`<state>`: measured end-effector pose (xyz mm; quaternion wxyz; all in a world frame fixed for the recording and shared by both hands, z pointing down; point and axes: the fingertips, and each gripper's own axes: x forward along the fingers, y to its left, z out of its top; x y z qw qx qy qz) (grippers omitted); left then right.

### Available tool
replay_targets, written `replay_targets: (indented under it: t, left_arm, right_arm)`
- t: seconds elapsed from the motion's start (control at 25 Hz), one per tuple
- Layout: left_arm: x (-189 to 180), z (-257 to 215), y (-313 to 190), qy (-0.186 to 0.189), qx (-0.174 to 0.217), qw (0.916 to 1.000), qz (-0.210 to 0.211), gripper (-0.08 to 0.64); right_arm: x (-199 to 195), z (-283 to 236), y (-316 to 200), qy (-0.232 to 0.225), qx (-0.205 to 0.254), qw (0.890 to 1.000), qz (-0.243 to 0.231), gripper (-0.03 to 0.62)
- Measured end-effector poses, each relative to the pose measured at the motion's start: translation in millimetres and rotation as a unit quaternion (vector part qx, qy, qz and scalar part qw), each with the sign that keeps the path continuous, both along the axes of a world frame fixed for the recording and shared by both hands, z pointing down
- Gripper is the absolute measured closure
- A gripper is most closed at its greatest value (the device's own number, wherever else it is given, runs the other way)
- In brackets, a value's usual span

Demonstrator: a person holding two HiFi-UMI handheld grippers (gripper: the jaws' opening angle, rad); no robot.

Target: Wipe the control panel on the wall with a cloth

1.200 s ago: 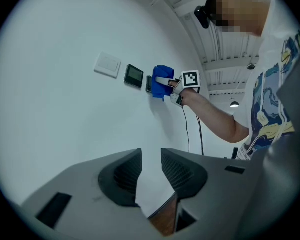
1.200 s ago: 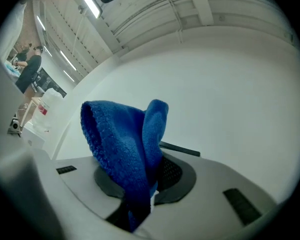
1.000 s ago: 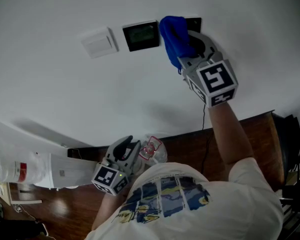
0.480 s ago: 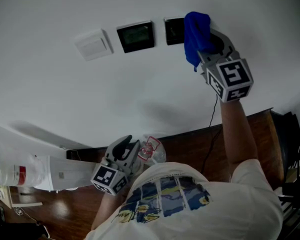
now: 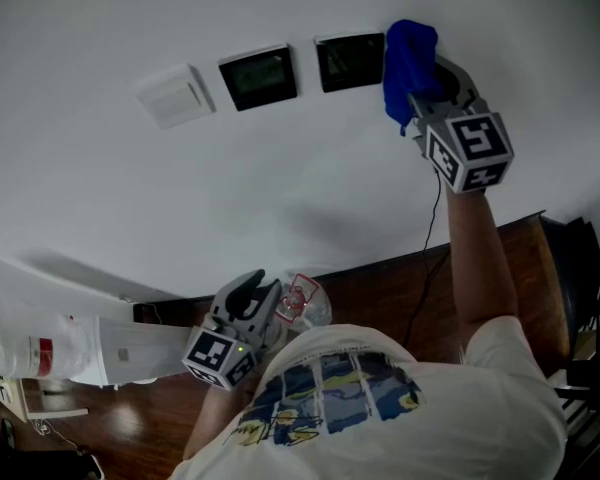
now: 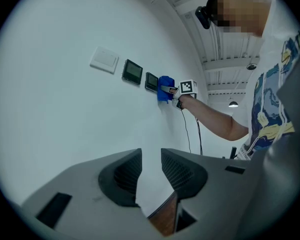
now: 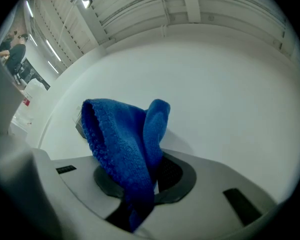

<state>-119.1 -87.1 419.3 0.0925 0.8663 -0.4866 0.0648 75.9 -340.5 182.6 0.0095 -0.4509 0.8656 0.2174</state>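
Cloth (image 5: 410,53) at wall (image 5: 280,178), just right of panel (image 5: 350,61)
Right hand-held gripper (image 5: 432,76) clamped on cloth, upper right of frame; left hand-held gripper (image 5: 248,303) low, jaws apart, empty.

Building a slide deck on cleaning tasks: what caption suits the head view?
Right gripper holds a blue cloth at the white wall, beside a dark control panel.

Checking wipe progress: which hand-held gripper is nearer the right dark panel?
Right. The right hand-held gripper holds the cloth at the panel's right edge; the left hand-held gripper hangs far below it, empty.
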Motion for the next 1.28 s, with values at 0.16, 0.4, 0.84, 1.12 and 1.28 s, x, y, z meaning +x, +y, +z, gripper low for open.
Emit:
replay_targets:
  t: [0.16, 0.4, 0.84, 1.12, 1.28]
  left_arm:
    - [-1, 1, 0, -0.001, 0.001, 1.0000, -0.001, 0.463]
    - [-3, -1, 1, 0.001, 0.001, 1.0000, -0.002, 0.463]
    - [2, -3, 3, 0.021, -0.004, 0.9997, 0.008, 0.463]
    - [11, -3, 2, 0.010, 0.000, 0.9997, 0.022, 0.463]
    - [12, 0, 2, 0.012, -0.002, 0.9996, 0.026, 0.463]
  right_arm:
    - [0, 0, 0, 0.007, 0.003, 1.000, -0.002, 0.494]
    - [2, 1, 11, 0.011, 0.013, 1.000, -0.008, 0.494]
    - [9, 44, 96, 0.018, -0.001, 0.999, -0.034, 0.494]
    - [18, 102, 154, 0.000, -0.064, 0.997, -0.041, 0.494]
    - [22, 130, 181, -0.008, -0.086, 0.995, -0.049, 0.494]
